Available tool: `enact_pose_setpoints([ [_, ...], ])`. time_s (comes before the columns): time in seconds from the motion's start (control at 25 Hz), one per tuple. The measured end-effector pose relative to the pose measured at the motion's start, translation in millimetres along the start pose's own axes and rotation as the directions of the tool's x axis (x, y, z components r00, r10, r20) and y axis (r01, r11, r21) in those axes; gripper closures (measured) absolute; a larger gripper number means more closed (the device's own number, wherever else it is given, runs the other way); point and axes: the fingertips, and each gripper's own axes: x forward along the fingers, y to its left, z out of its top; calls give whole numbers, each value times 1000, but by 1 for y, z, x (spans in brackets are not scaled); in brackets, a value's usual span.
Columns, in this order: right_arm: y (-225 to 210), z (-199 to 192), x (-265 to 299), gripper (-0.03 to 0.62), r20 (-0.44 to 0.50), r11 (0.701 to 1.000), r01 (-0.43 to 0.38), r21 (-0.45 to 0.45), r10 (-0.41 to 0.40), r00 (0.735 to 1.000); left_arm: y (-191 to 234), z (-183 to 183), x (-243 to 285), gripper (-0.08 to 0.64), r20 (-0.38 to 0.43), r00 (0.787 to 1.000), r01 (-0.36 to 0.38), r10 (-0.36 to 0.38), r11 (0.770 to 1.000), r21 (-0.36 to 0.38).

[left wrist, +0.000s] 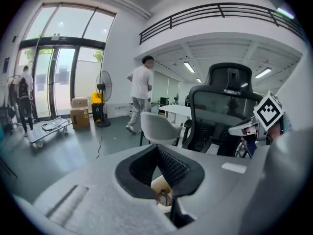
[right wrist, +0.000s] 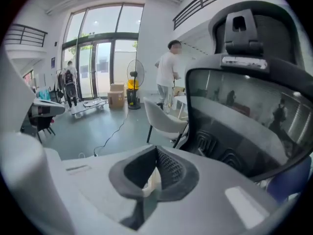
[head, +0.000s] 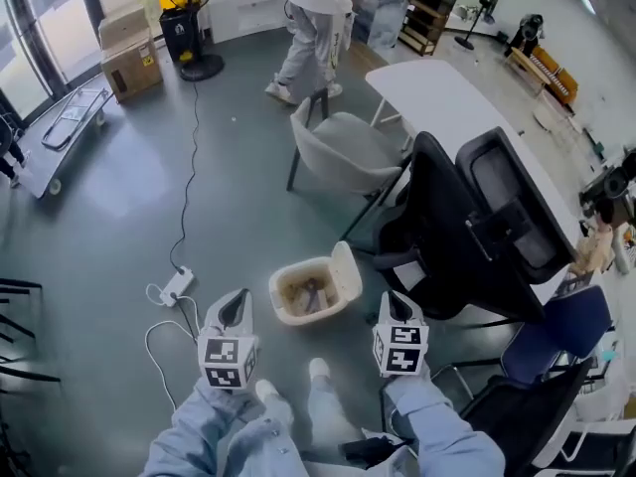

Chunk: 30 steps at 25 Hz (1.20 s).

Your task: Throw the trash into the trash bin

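Note:
A small white trash bin stands on the grey floor with its lid tipped open, and crumpled brownish trash lies inside it. My left gripper hangs above the floor to the bin's left, shut with nothing between its jaws. My right gripper hangs to the bin's right, its jaws also closed together and empty. In the left gripper view the left gripper points over the trash bin, seen below the closed tips. In the right gripper view a bit of the white trash bin shows under the right gripper.
A black office chair stands right of the bin, a grey shell chair and a white table behind it. A power strip with cable lies at left. A person walks at the back, near a cardboard box and a cart.

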Motion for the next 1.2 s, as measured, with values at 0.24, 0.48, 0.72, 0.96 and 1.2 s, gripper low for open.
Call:
enact_pose_setpoints([
  [0.24, -20, 52, -55, 589, 107, 999, 8, 33, -12, 994, 20, 50, -55, 551, 77, 994, -79, 83, 995, -54],
  [0.48, -43, 77, -76, 589, 203, 989, 59, 134, -86, 975, 38, 76, -60, 551, 132, 978, -152, 163, 984, -92],
  [0.72, -54, 82, -74, 589, 193, 987, 77, 141, -103, 976, 38, 85, -54, 551, 135, 975, -170, 177, 983, -64],
  [0.96, -56, 84, -77, 589, 198, 982, 103, 156, -133, 971, 42, 85, -57, 551, 127, 976, -168, 176, 983, -72],
  [1.2, -56, 85, -80, 589, 196, 979, 119, 164, -151, 969, 47, 89, -59, 551, 131, 975, -172, 182, 981, -87],
])
